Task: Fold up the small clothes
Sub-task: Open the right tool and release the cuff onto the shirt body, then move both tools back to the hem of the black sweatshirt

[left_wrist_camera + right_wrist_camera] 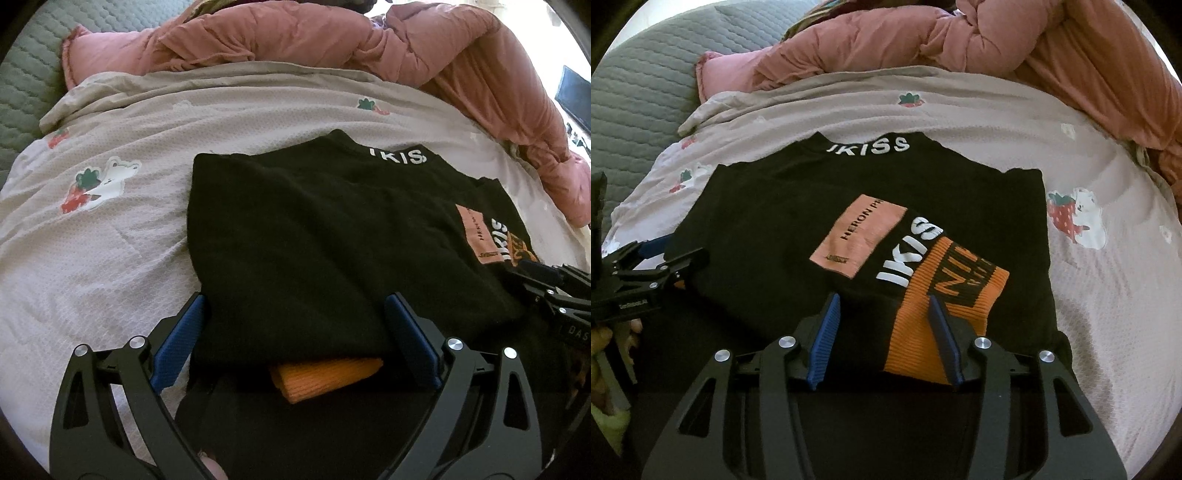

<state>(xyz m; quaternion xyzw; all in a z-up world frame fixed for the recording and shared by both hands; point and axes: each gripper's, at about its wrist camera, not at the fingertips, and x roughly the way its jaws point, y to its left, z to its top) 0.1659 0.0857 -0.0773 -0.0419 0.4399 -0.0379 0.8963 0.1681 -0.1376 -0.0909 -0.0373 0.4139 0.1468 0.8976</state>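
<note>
The black knit sweater (768, 229) with ribbed orange cuff (934, 317) lies folded on a waffle-textured blanket (1108, 295). The left hand-held gripper (295, 332) gapes wide around its hem; the right hand-held gripper (886, 328) stands half-open astride the cuff, gripping nothing.

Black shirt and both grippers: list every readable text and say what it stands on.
"IKISS": white, on the black shirt's collar.
"IKISS": white, cut off by a fold, on the folded sleeve.
"HERON P...": on the pink patch; small mark below unreadable.
Black letters on the orange cuff: partly hidden, unreadable.
Left gripper label: too blurred.
</note>
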